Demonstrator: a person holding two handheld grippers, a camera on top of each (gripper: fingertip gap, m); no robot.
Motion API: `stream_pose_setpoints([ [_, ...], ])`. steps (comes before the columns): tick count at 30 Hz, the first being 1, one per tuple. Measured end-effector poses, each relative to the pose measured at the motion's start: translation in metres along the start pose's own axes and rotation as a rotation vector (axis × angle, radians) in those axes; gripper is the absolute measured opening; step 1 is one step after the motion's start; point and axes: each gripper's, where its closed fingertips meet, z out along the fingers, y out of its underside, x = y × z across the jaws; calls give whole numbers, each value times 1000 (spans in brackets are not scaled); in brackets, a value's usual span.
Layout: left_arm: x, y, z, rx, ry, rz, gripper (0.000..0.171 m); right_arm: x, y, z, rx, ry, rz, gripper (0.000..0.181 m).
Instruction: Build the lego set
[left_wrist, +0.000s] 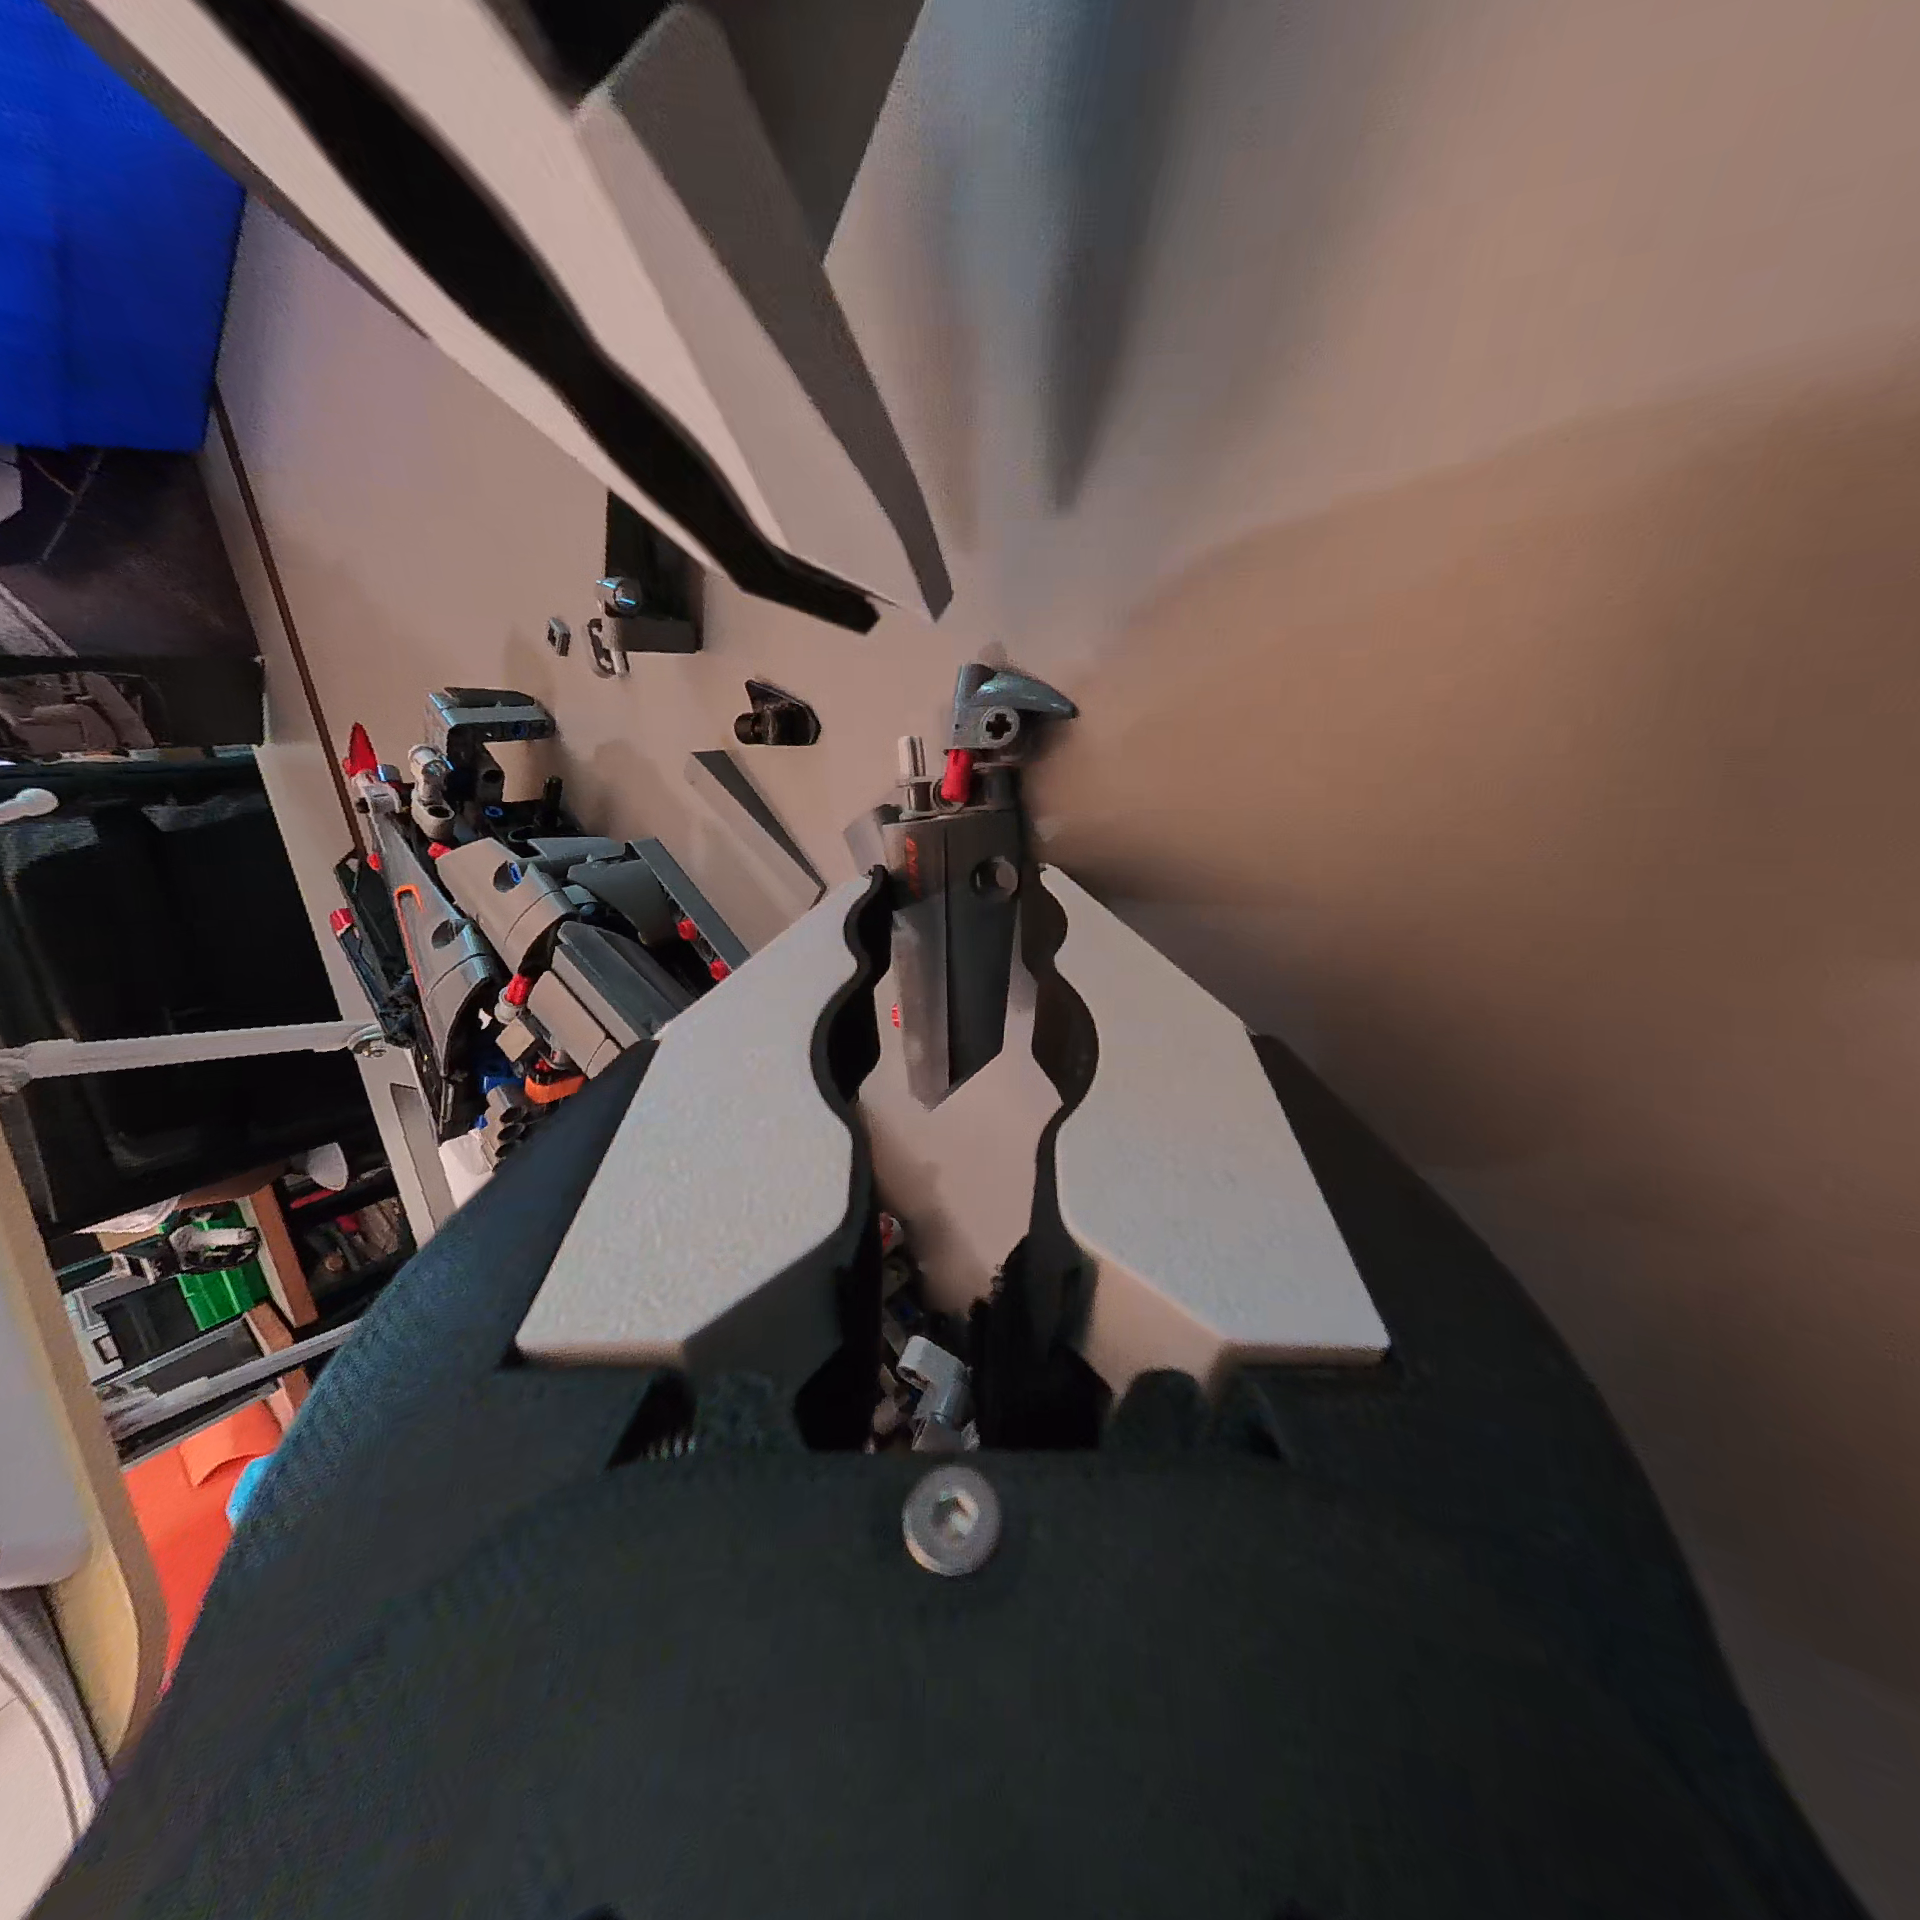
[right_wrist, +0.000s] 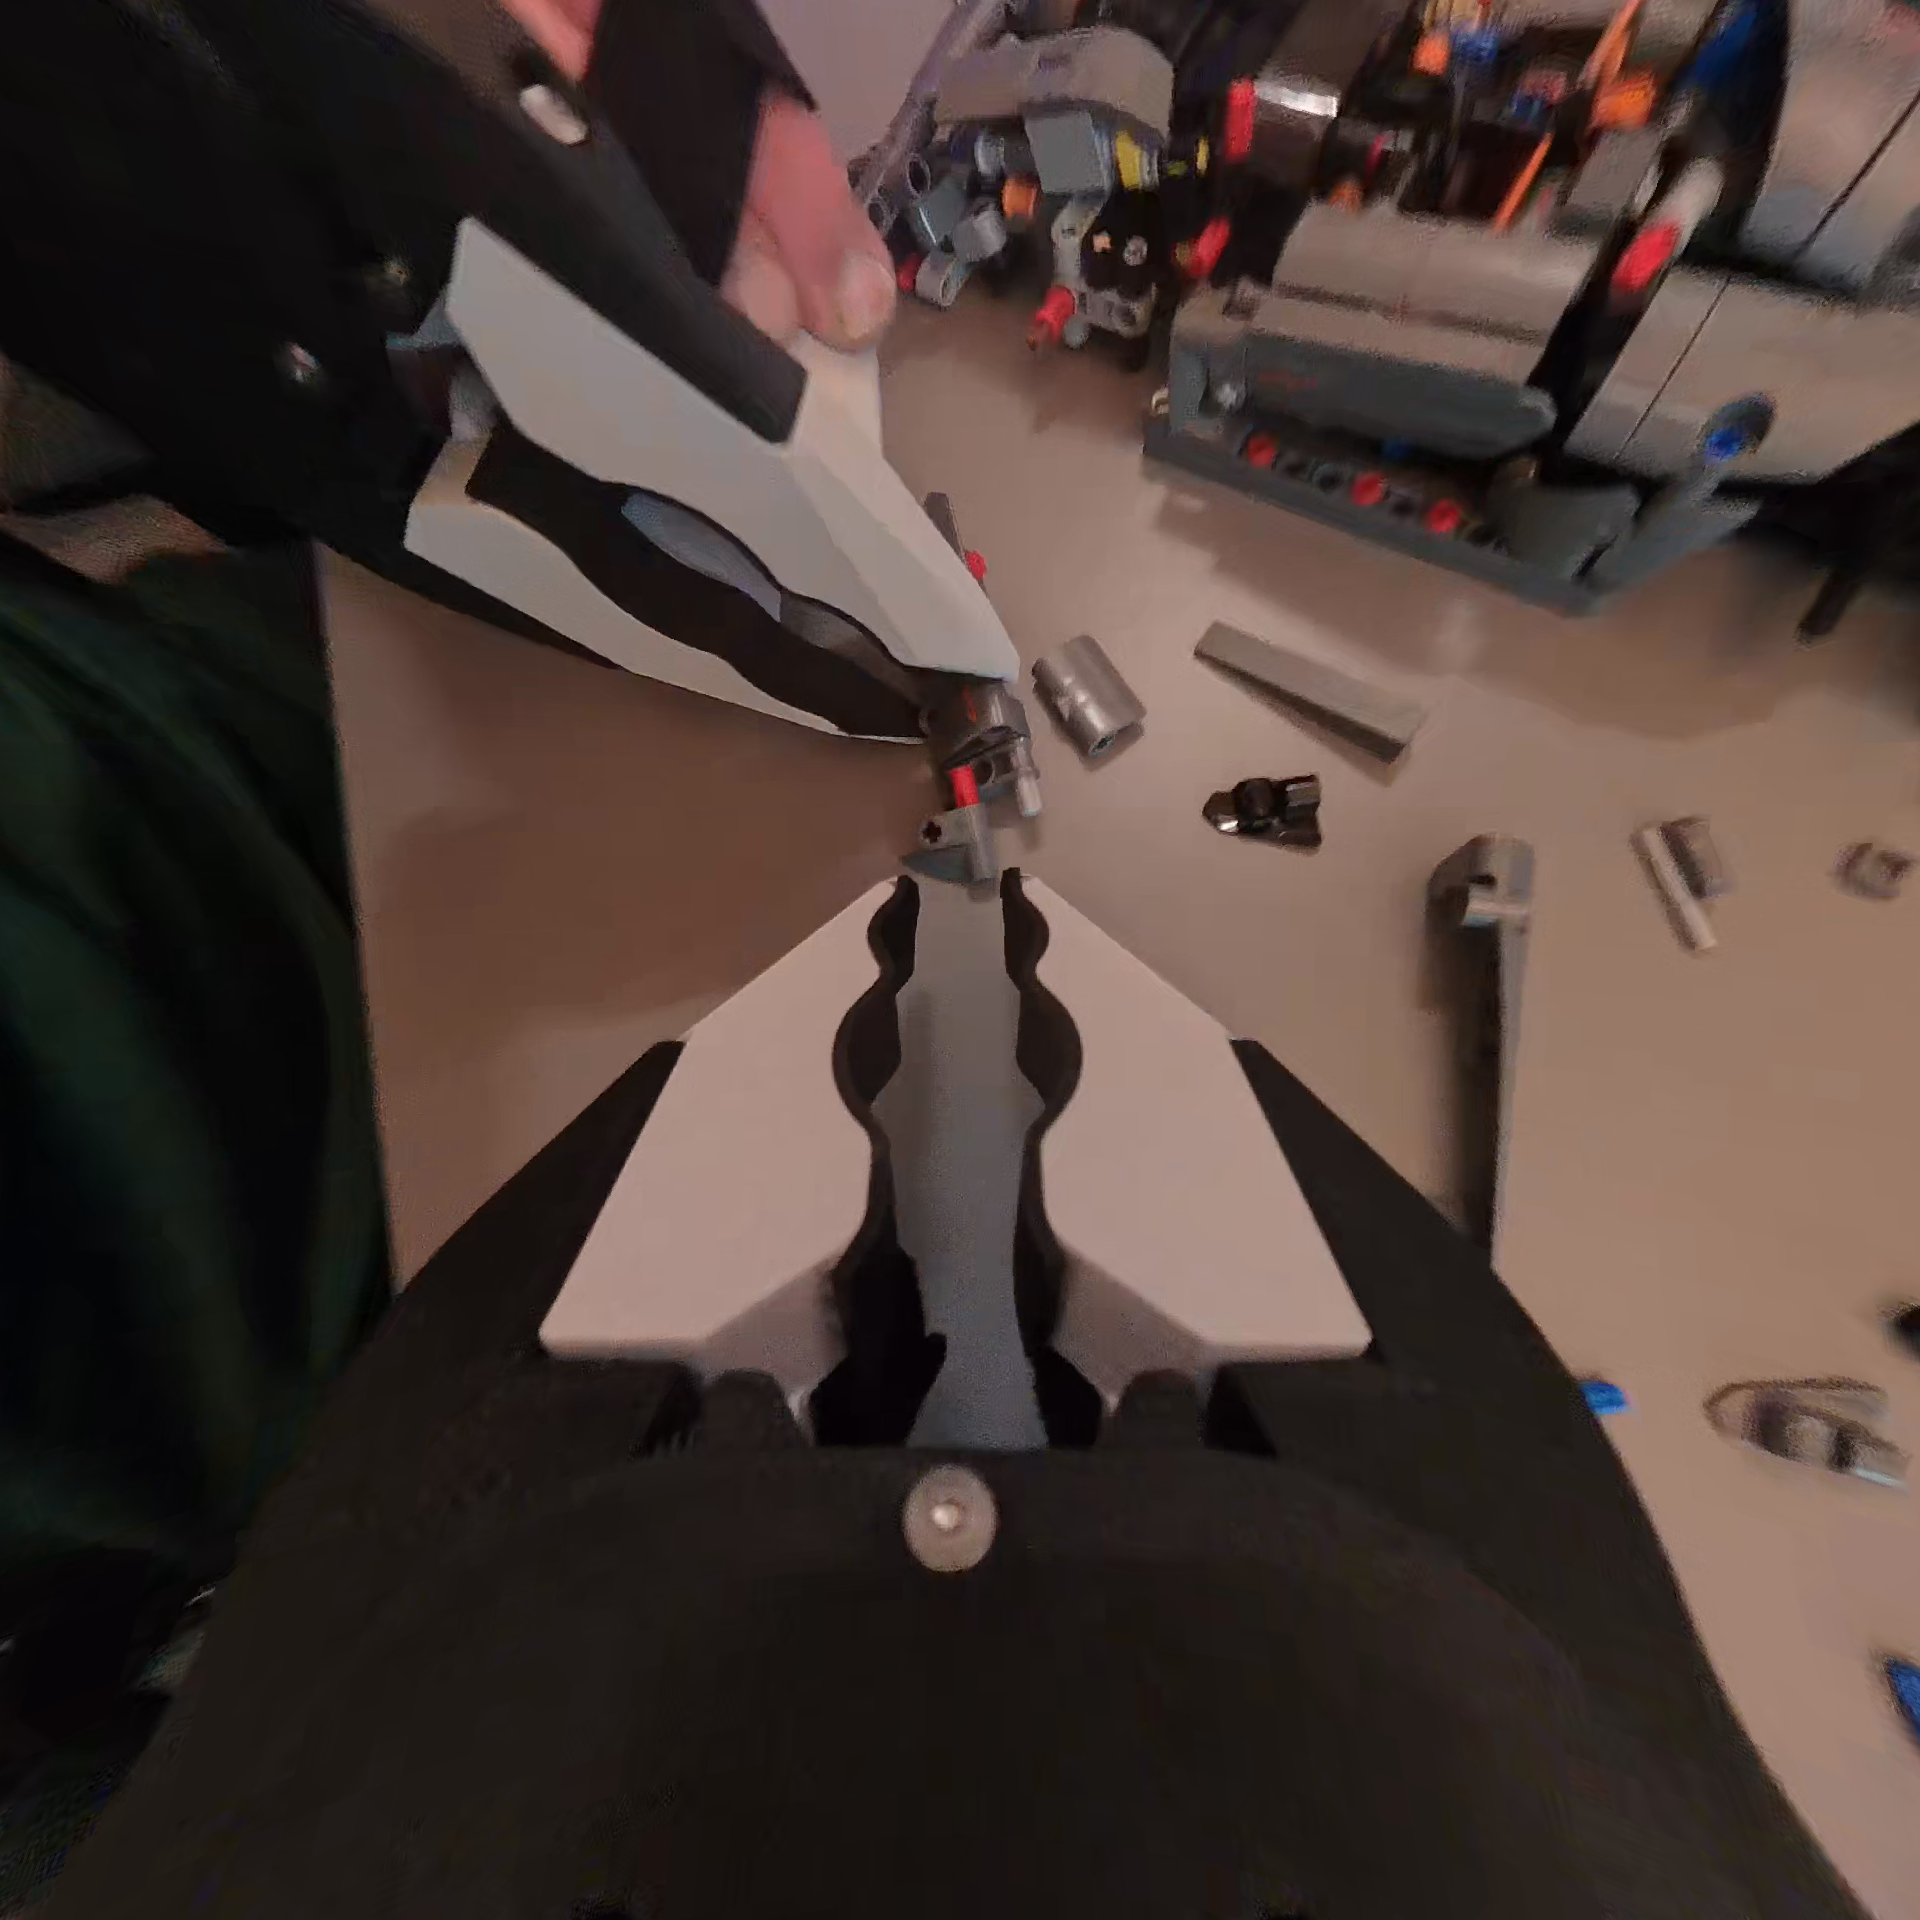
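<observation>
Left gripper (left_wrist: 951, 883): jaws clamped on a dark grey wedge-shaped lego sub-assembly (left_wrist: 956, 935), held by its flat sides above the table (left_wrist: 1455, 727). At the assembly's far end sit a red pin (left_wrist: 958, 774), a light grey axle (left_wrist: 912, 764) and a dark grey curved piece (left_wrist: 1006, 707) with a cross hole.

Right gripper (right_wrist: 961, 883): jaws parted a little, nothing between them. Their tips sit just beside the curved piece (right_wrist: 951, 847) at the end of the assembly (right_wrist: 977, 743); contact cannot be told.

Left wrist view only: the large partly built model (left_wrist: 499, 935) lies to the left on the table, with a small black piece (left_wrist: 774, 717) and a flat grey slope piece (left_wrist: 753, 821) between it and the held assembly. The right gripper (left_wrist: 894, 608) shows blurred at top.

Right wrist view only: the left gripper (right_wrist: 935, 707) with a hand (right_wrist: 810, 239) on it; a grey cylindrical connector (right_wrist: 1089, 691) just beside the assembly; a grey slope piece (right_wrist: 1309, 691), a black piece (right_wrist: 1265, 810), a long grey beam (right_wrist: 1481, 997) and small grey pieces (right_wrist: 1678, 878) spread to the right; the model (right_wrist: 1403, 343) at the far edge.
</observation>
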Motion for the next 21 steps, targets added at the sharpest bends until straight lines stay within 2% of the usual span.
stream_pose_setpoints([
  [2, 0, 0, 0, 0, 12, -6, 23, -3, 6, 5, -28, 59, -62, 14],
  [7, 0, 0, 0, 3, 21, -14, 23, -5, 4, 20, 1, 95, -89, 23],
  [14, 0, 0, 0, 7, 18, -16, 23, -8, -1, 27, 43, 109, -118, 10],
  [15, 0, 0, 0, 7, 18, -16, 23, -11, -4, 24, 66, 93, -117, 0],
  [21, 2, -2, -1, 16, 66, -51, 23, -11, 1, 17, 55, 74, -112, 2],
])
